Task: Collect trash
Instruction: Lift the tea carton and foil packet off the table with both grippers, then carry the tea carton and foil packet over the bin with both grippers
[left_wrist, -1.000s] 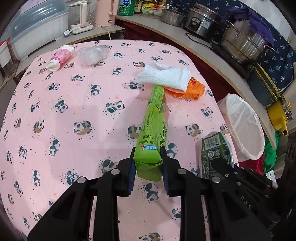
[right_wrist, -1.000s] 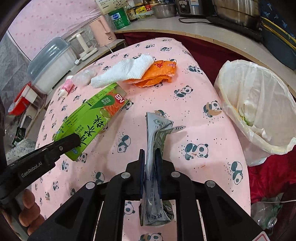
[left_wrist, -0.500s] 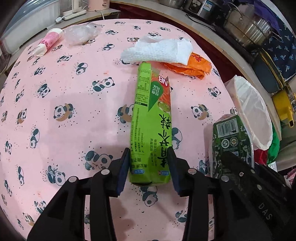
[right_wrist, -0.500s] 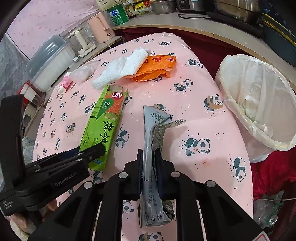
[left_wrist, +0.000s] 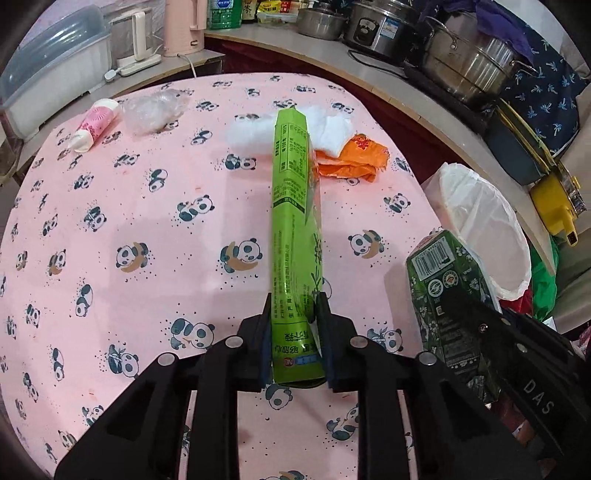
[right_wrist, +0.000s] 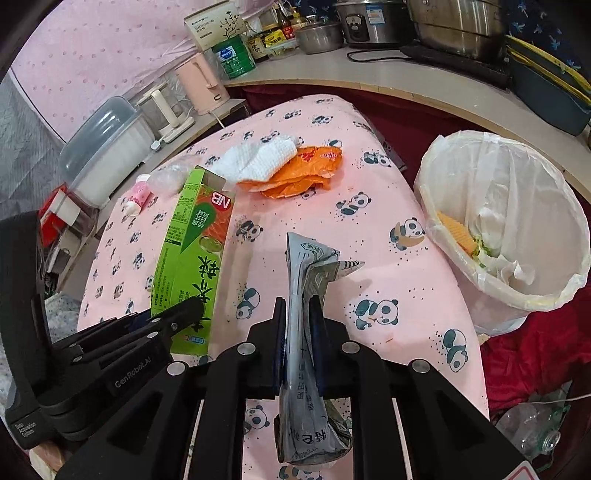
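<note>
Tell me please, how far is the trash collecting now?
Done: the lined bin already holds some scraps. In hand: the left gripper is closing on the green carton, and the right gripper pinches a flattened grey carton; neither is binned yet. Left on the table: white paper towel, orange wrapper, clear plastic, pink tube.

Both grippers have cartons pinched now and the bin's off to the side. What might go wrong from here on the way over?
1. The left gripper is closing on one end of the long flattened green carton; the far end sticks out and may swing or slip.
2. That far end lies near the white paper towel and orange plastic wrapper, so it could sweep them off the pink panda tablecloth.
3. The right gripper pinches a crumpled grey carton; both reaching the white-lined bin together might collide.
</note>
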